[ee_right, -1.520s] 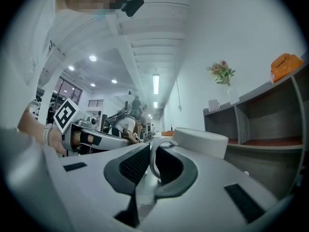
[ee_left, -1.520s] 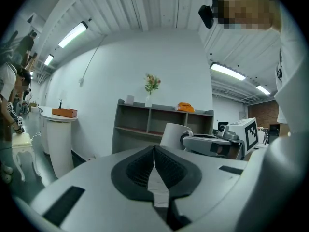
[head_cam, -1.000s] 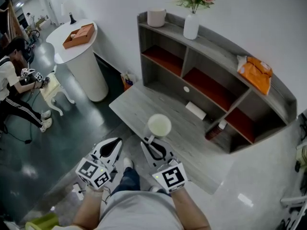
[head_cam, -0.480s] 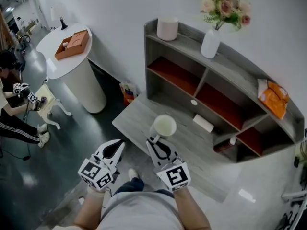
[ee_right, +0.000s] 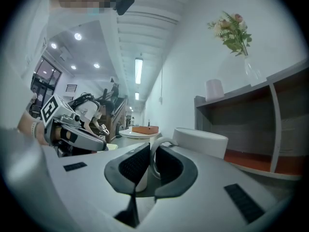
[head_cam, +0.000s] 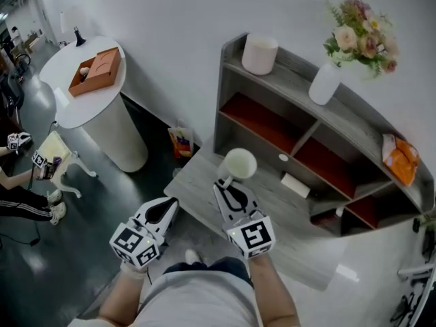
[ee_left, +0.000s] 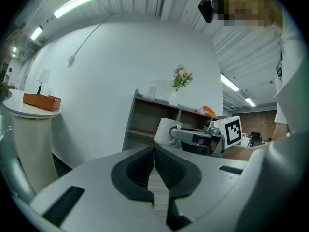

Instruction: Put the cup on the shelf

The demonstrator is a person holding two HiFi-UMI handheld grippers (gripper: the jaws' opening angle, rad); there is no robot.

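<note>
cup (head_cam: 238, 163) handle clamped in right hand-held gripper (head_cam: 227, 187)

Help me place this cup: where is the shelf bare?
For the cup: the left red-floored compartment and the middle one are bare; so is the top board between the white canister and the vase. Crowded: the orange bag at the top's right end, a bottle in the low right cubby.

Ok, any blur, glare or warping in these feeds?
Head view: sharp, evenly lit, shelf edges bowed by the lens. Left gripper view: heavy fisheye, black corners, ceiling lights glaring. Right gripper view: same fisheye; the cup looms large near the lens.
</note>
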